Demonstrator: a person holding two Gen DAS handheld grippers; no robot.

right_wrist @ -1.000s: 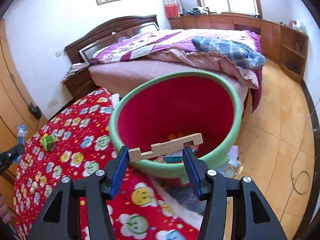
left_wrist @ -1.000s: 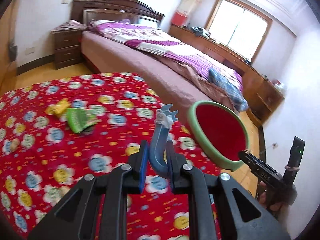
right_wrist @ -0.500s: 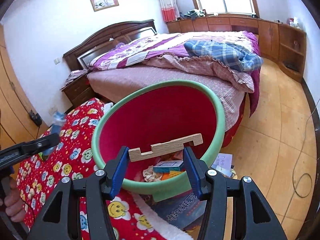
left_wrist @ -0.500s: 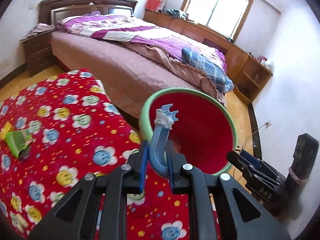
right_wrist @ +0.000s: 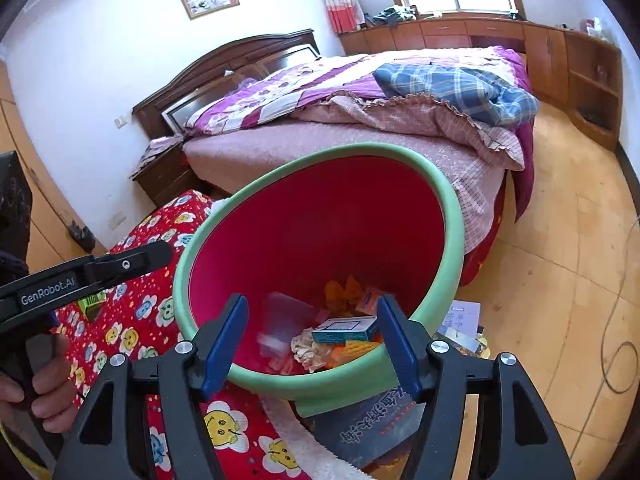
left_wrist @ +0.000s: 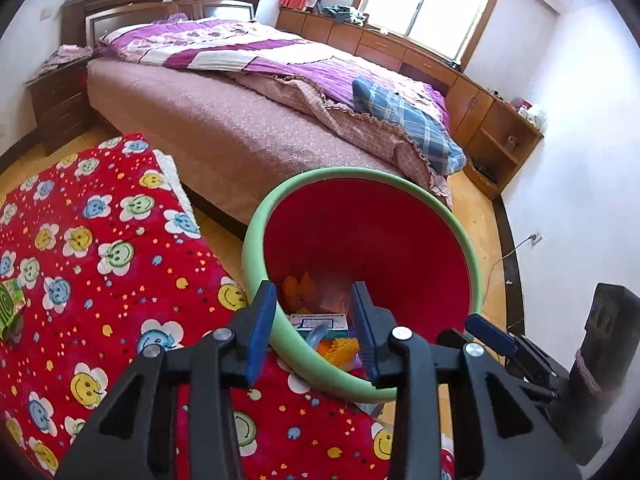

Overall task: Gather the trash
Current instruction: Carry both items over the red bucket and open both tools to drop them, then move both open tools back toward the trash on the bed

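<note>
Tools (left_wrist: 316,328) newly empty over bin (left_wrist: 256,240)

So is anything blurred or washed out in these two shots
Left wrist view: the window is blown out white, the bed stays sharp. Right wrist view: a motion-smeared patch inside the red bin; straight edges bow from the fisheye in both.

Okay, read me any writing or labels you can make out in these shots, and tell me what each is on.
"GenRobot.AI": on the side of the left claw, seen from the right wrist.
Large printed characters on the booklet under the bin: not legible to me.
Box in the bin: print too small.
Green packet: blurred.
</note>
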